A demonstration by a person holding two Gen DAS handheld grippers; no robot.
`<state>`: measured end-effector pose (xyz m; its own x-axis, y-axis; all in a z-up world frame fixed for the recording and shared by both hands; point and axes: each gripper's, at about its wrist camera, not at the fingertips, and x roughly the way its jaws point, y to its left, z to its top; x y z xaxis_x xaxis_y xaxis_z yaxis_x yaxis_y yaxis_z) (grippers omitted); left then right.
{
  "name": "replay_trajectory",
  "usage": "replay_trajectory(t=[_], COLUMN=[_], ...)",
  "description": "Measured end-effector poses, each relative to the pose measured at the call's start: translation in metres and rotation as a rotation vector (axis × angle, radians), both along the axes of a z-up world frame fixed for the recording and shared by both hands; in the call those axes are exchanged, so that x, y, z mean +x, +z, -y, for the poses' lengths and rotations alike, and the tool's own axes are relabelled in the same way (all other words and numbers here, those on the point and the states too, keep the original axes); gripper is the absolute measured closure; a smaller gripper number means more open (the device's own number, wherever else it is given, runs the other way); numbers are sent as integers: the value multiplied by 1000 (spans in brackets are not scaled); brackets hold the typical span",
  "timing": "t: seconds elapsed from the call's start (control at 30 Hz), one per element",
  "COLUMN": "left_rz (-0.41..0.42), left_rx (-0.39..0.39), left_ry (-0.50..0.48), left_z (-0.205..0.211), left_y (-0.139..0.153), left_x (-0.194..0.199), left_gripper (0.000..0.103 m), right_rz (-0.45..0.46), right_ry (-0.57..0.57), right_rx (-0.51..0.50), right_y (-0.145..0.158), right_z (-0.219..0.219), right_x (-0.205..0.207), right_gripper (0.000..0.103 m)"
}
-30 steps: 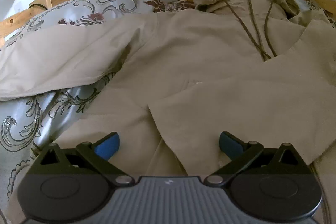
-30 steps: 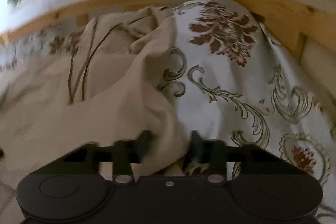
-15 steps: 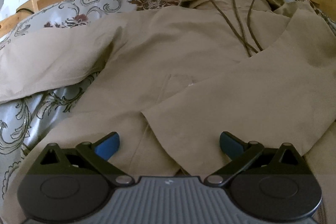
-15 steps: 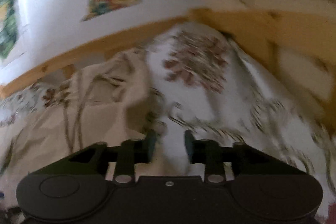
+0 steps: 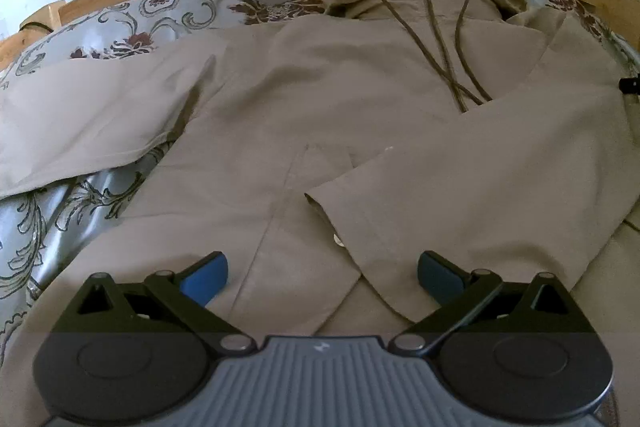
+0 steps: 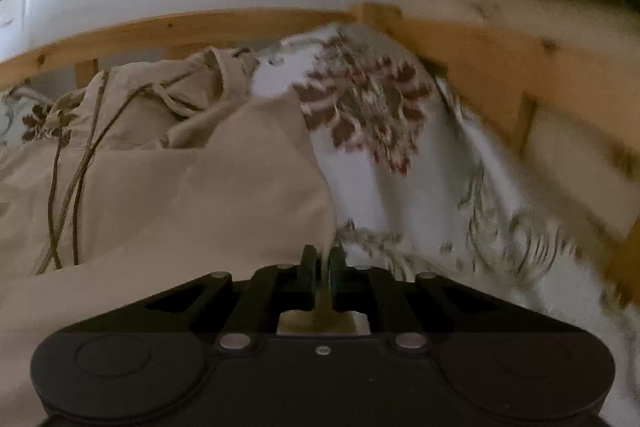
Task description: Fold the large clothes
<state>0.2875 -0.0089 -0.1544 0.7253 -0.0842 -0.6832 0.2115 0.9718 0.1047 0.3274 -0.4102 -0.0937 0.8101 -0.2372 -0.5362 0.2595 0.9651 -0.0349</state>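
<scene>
Lying flat on floral bedspread [image 5: 120,23]: beige woven hooded jacket [image 5: 320,99], cords crossed. Left gripper [image 5: 322,273] spread wide above hem, holding nothing. Right gripper [image 6: 323,267] angled down, jaws just closed, pinching jacket's right edge.

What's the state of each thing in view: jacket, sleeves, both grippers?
beige jacket: spread flat on the bed, front up
right-side sleeve: folded across the chest
left-side sleeve: spread out, unfolded
left gripper: open, empty
right gripper: just closed on the jacket's edge
</scene>
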Motion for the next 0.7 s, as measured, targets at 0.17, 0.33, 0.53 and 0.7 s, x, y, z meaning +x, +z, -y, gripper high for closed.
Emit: replay_trajectory(t=[0.17,0.33,0.53,0.7], left_rz=[-14,51,234,251], left_rx=[-10,-82,-186,-96], left_ry=[0,86,301,509], left_z=[-2,-18,-77,-154], left_y=[1,24,82,115], left_x=[3,1,-18,-34], left_gripper=[0,1,1,1], right_rz=[20,8,118,158], right_ry=[-29,27,120,178], right_rx=[-60,-125,-112,6], right_y=[6,22,68,99], right_z=[-7,-33,-95,-147], right_x=[-11,-35,-67,-105], right_gripper=[70,43,6,1])
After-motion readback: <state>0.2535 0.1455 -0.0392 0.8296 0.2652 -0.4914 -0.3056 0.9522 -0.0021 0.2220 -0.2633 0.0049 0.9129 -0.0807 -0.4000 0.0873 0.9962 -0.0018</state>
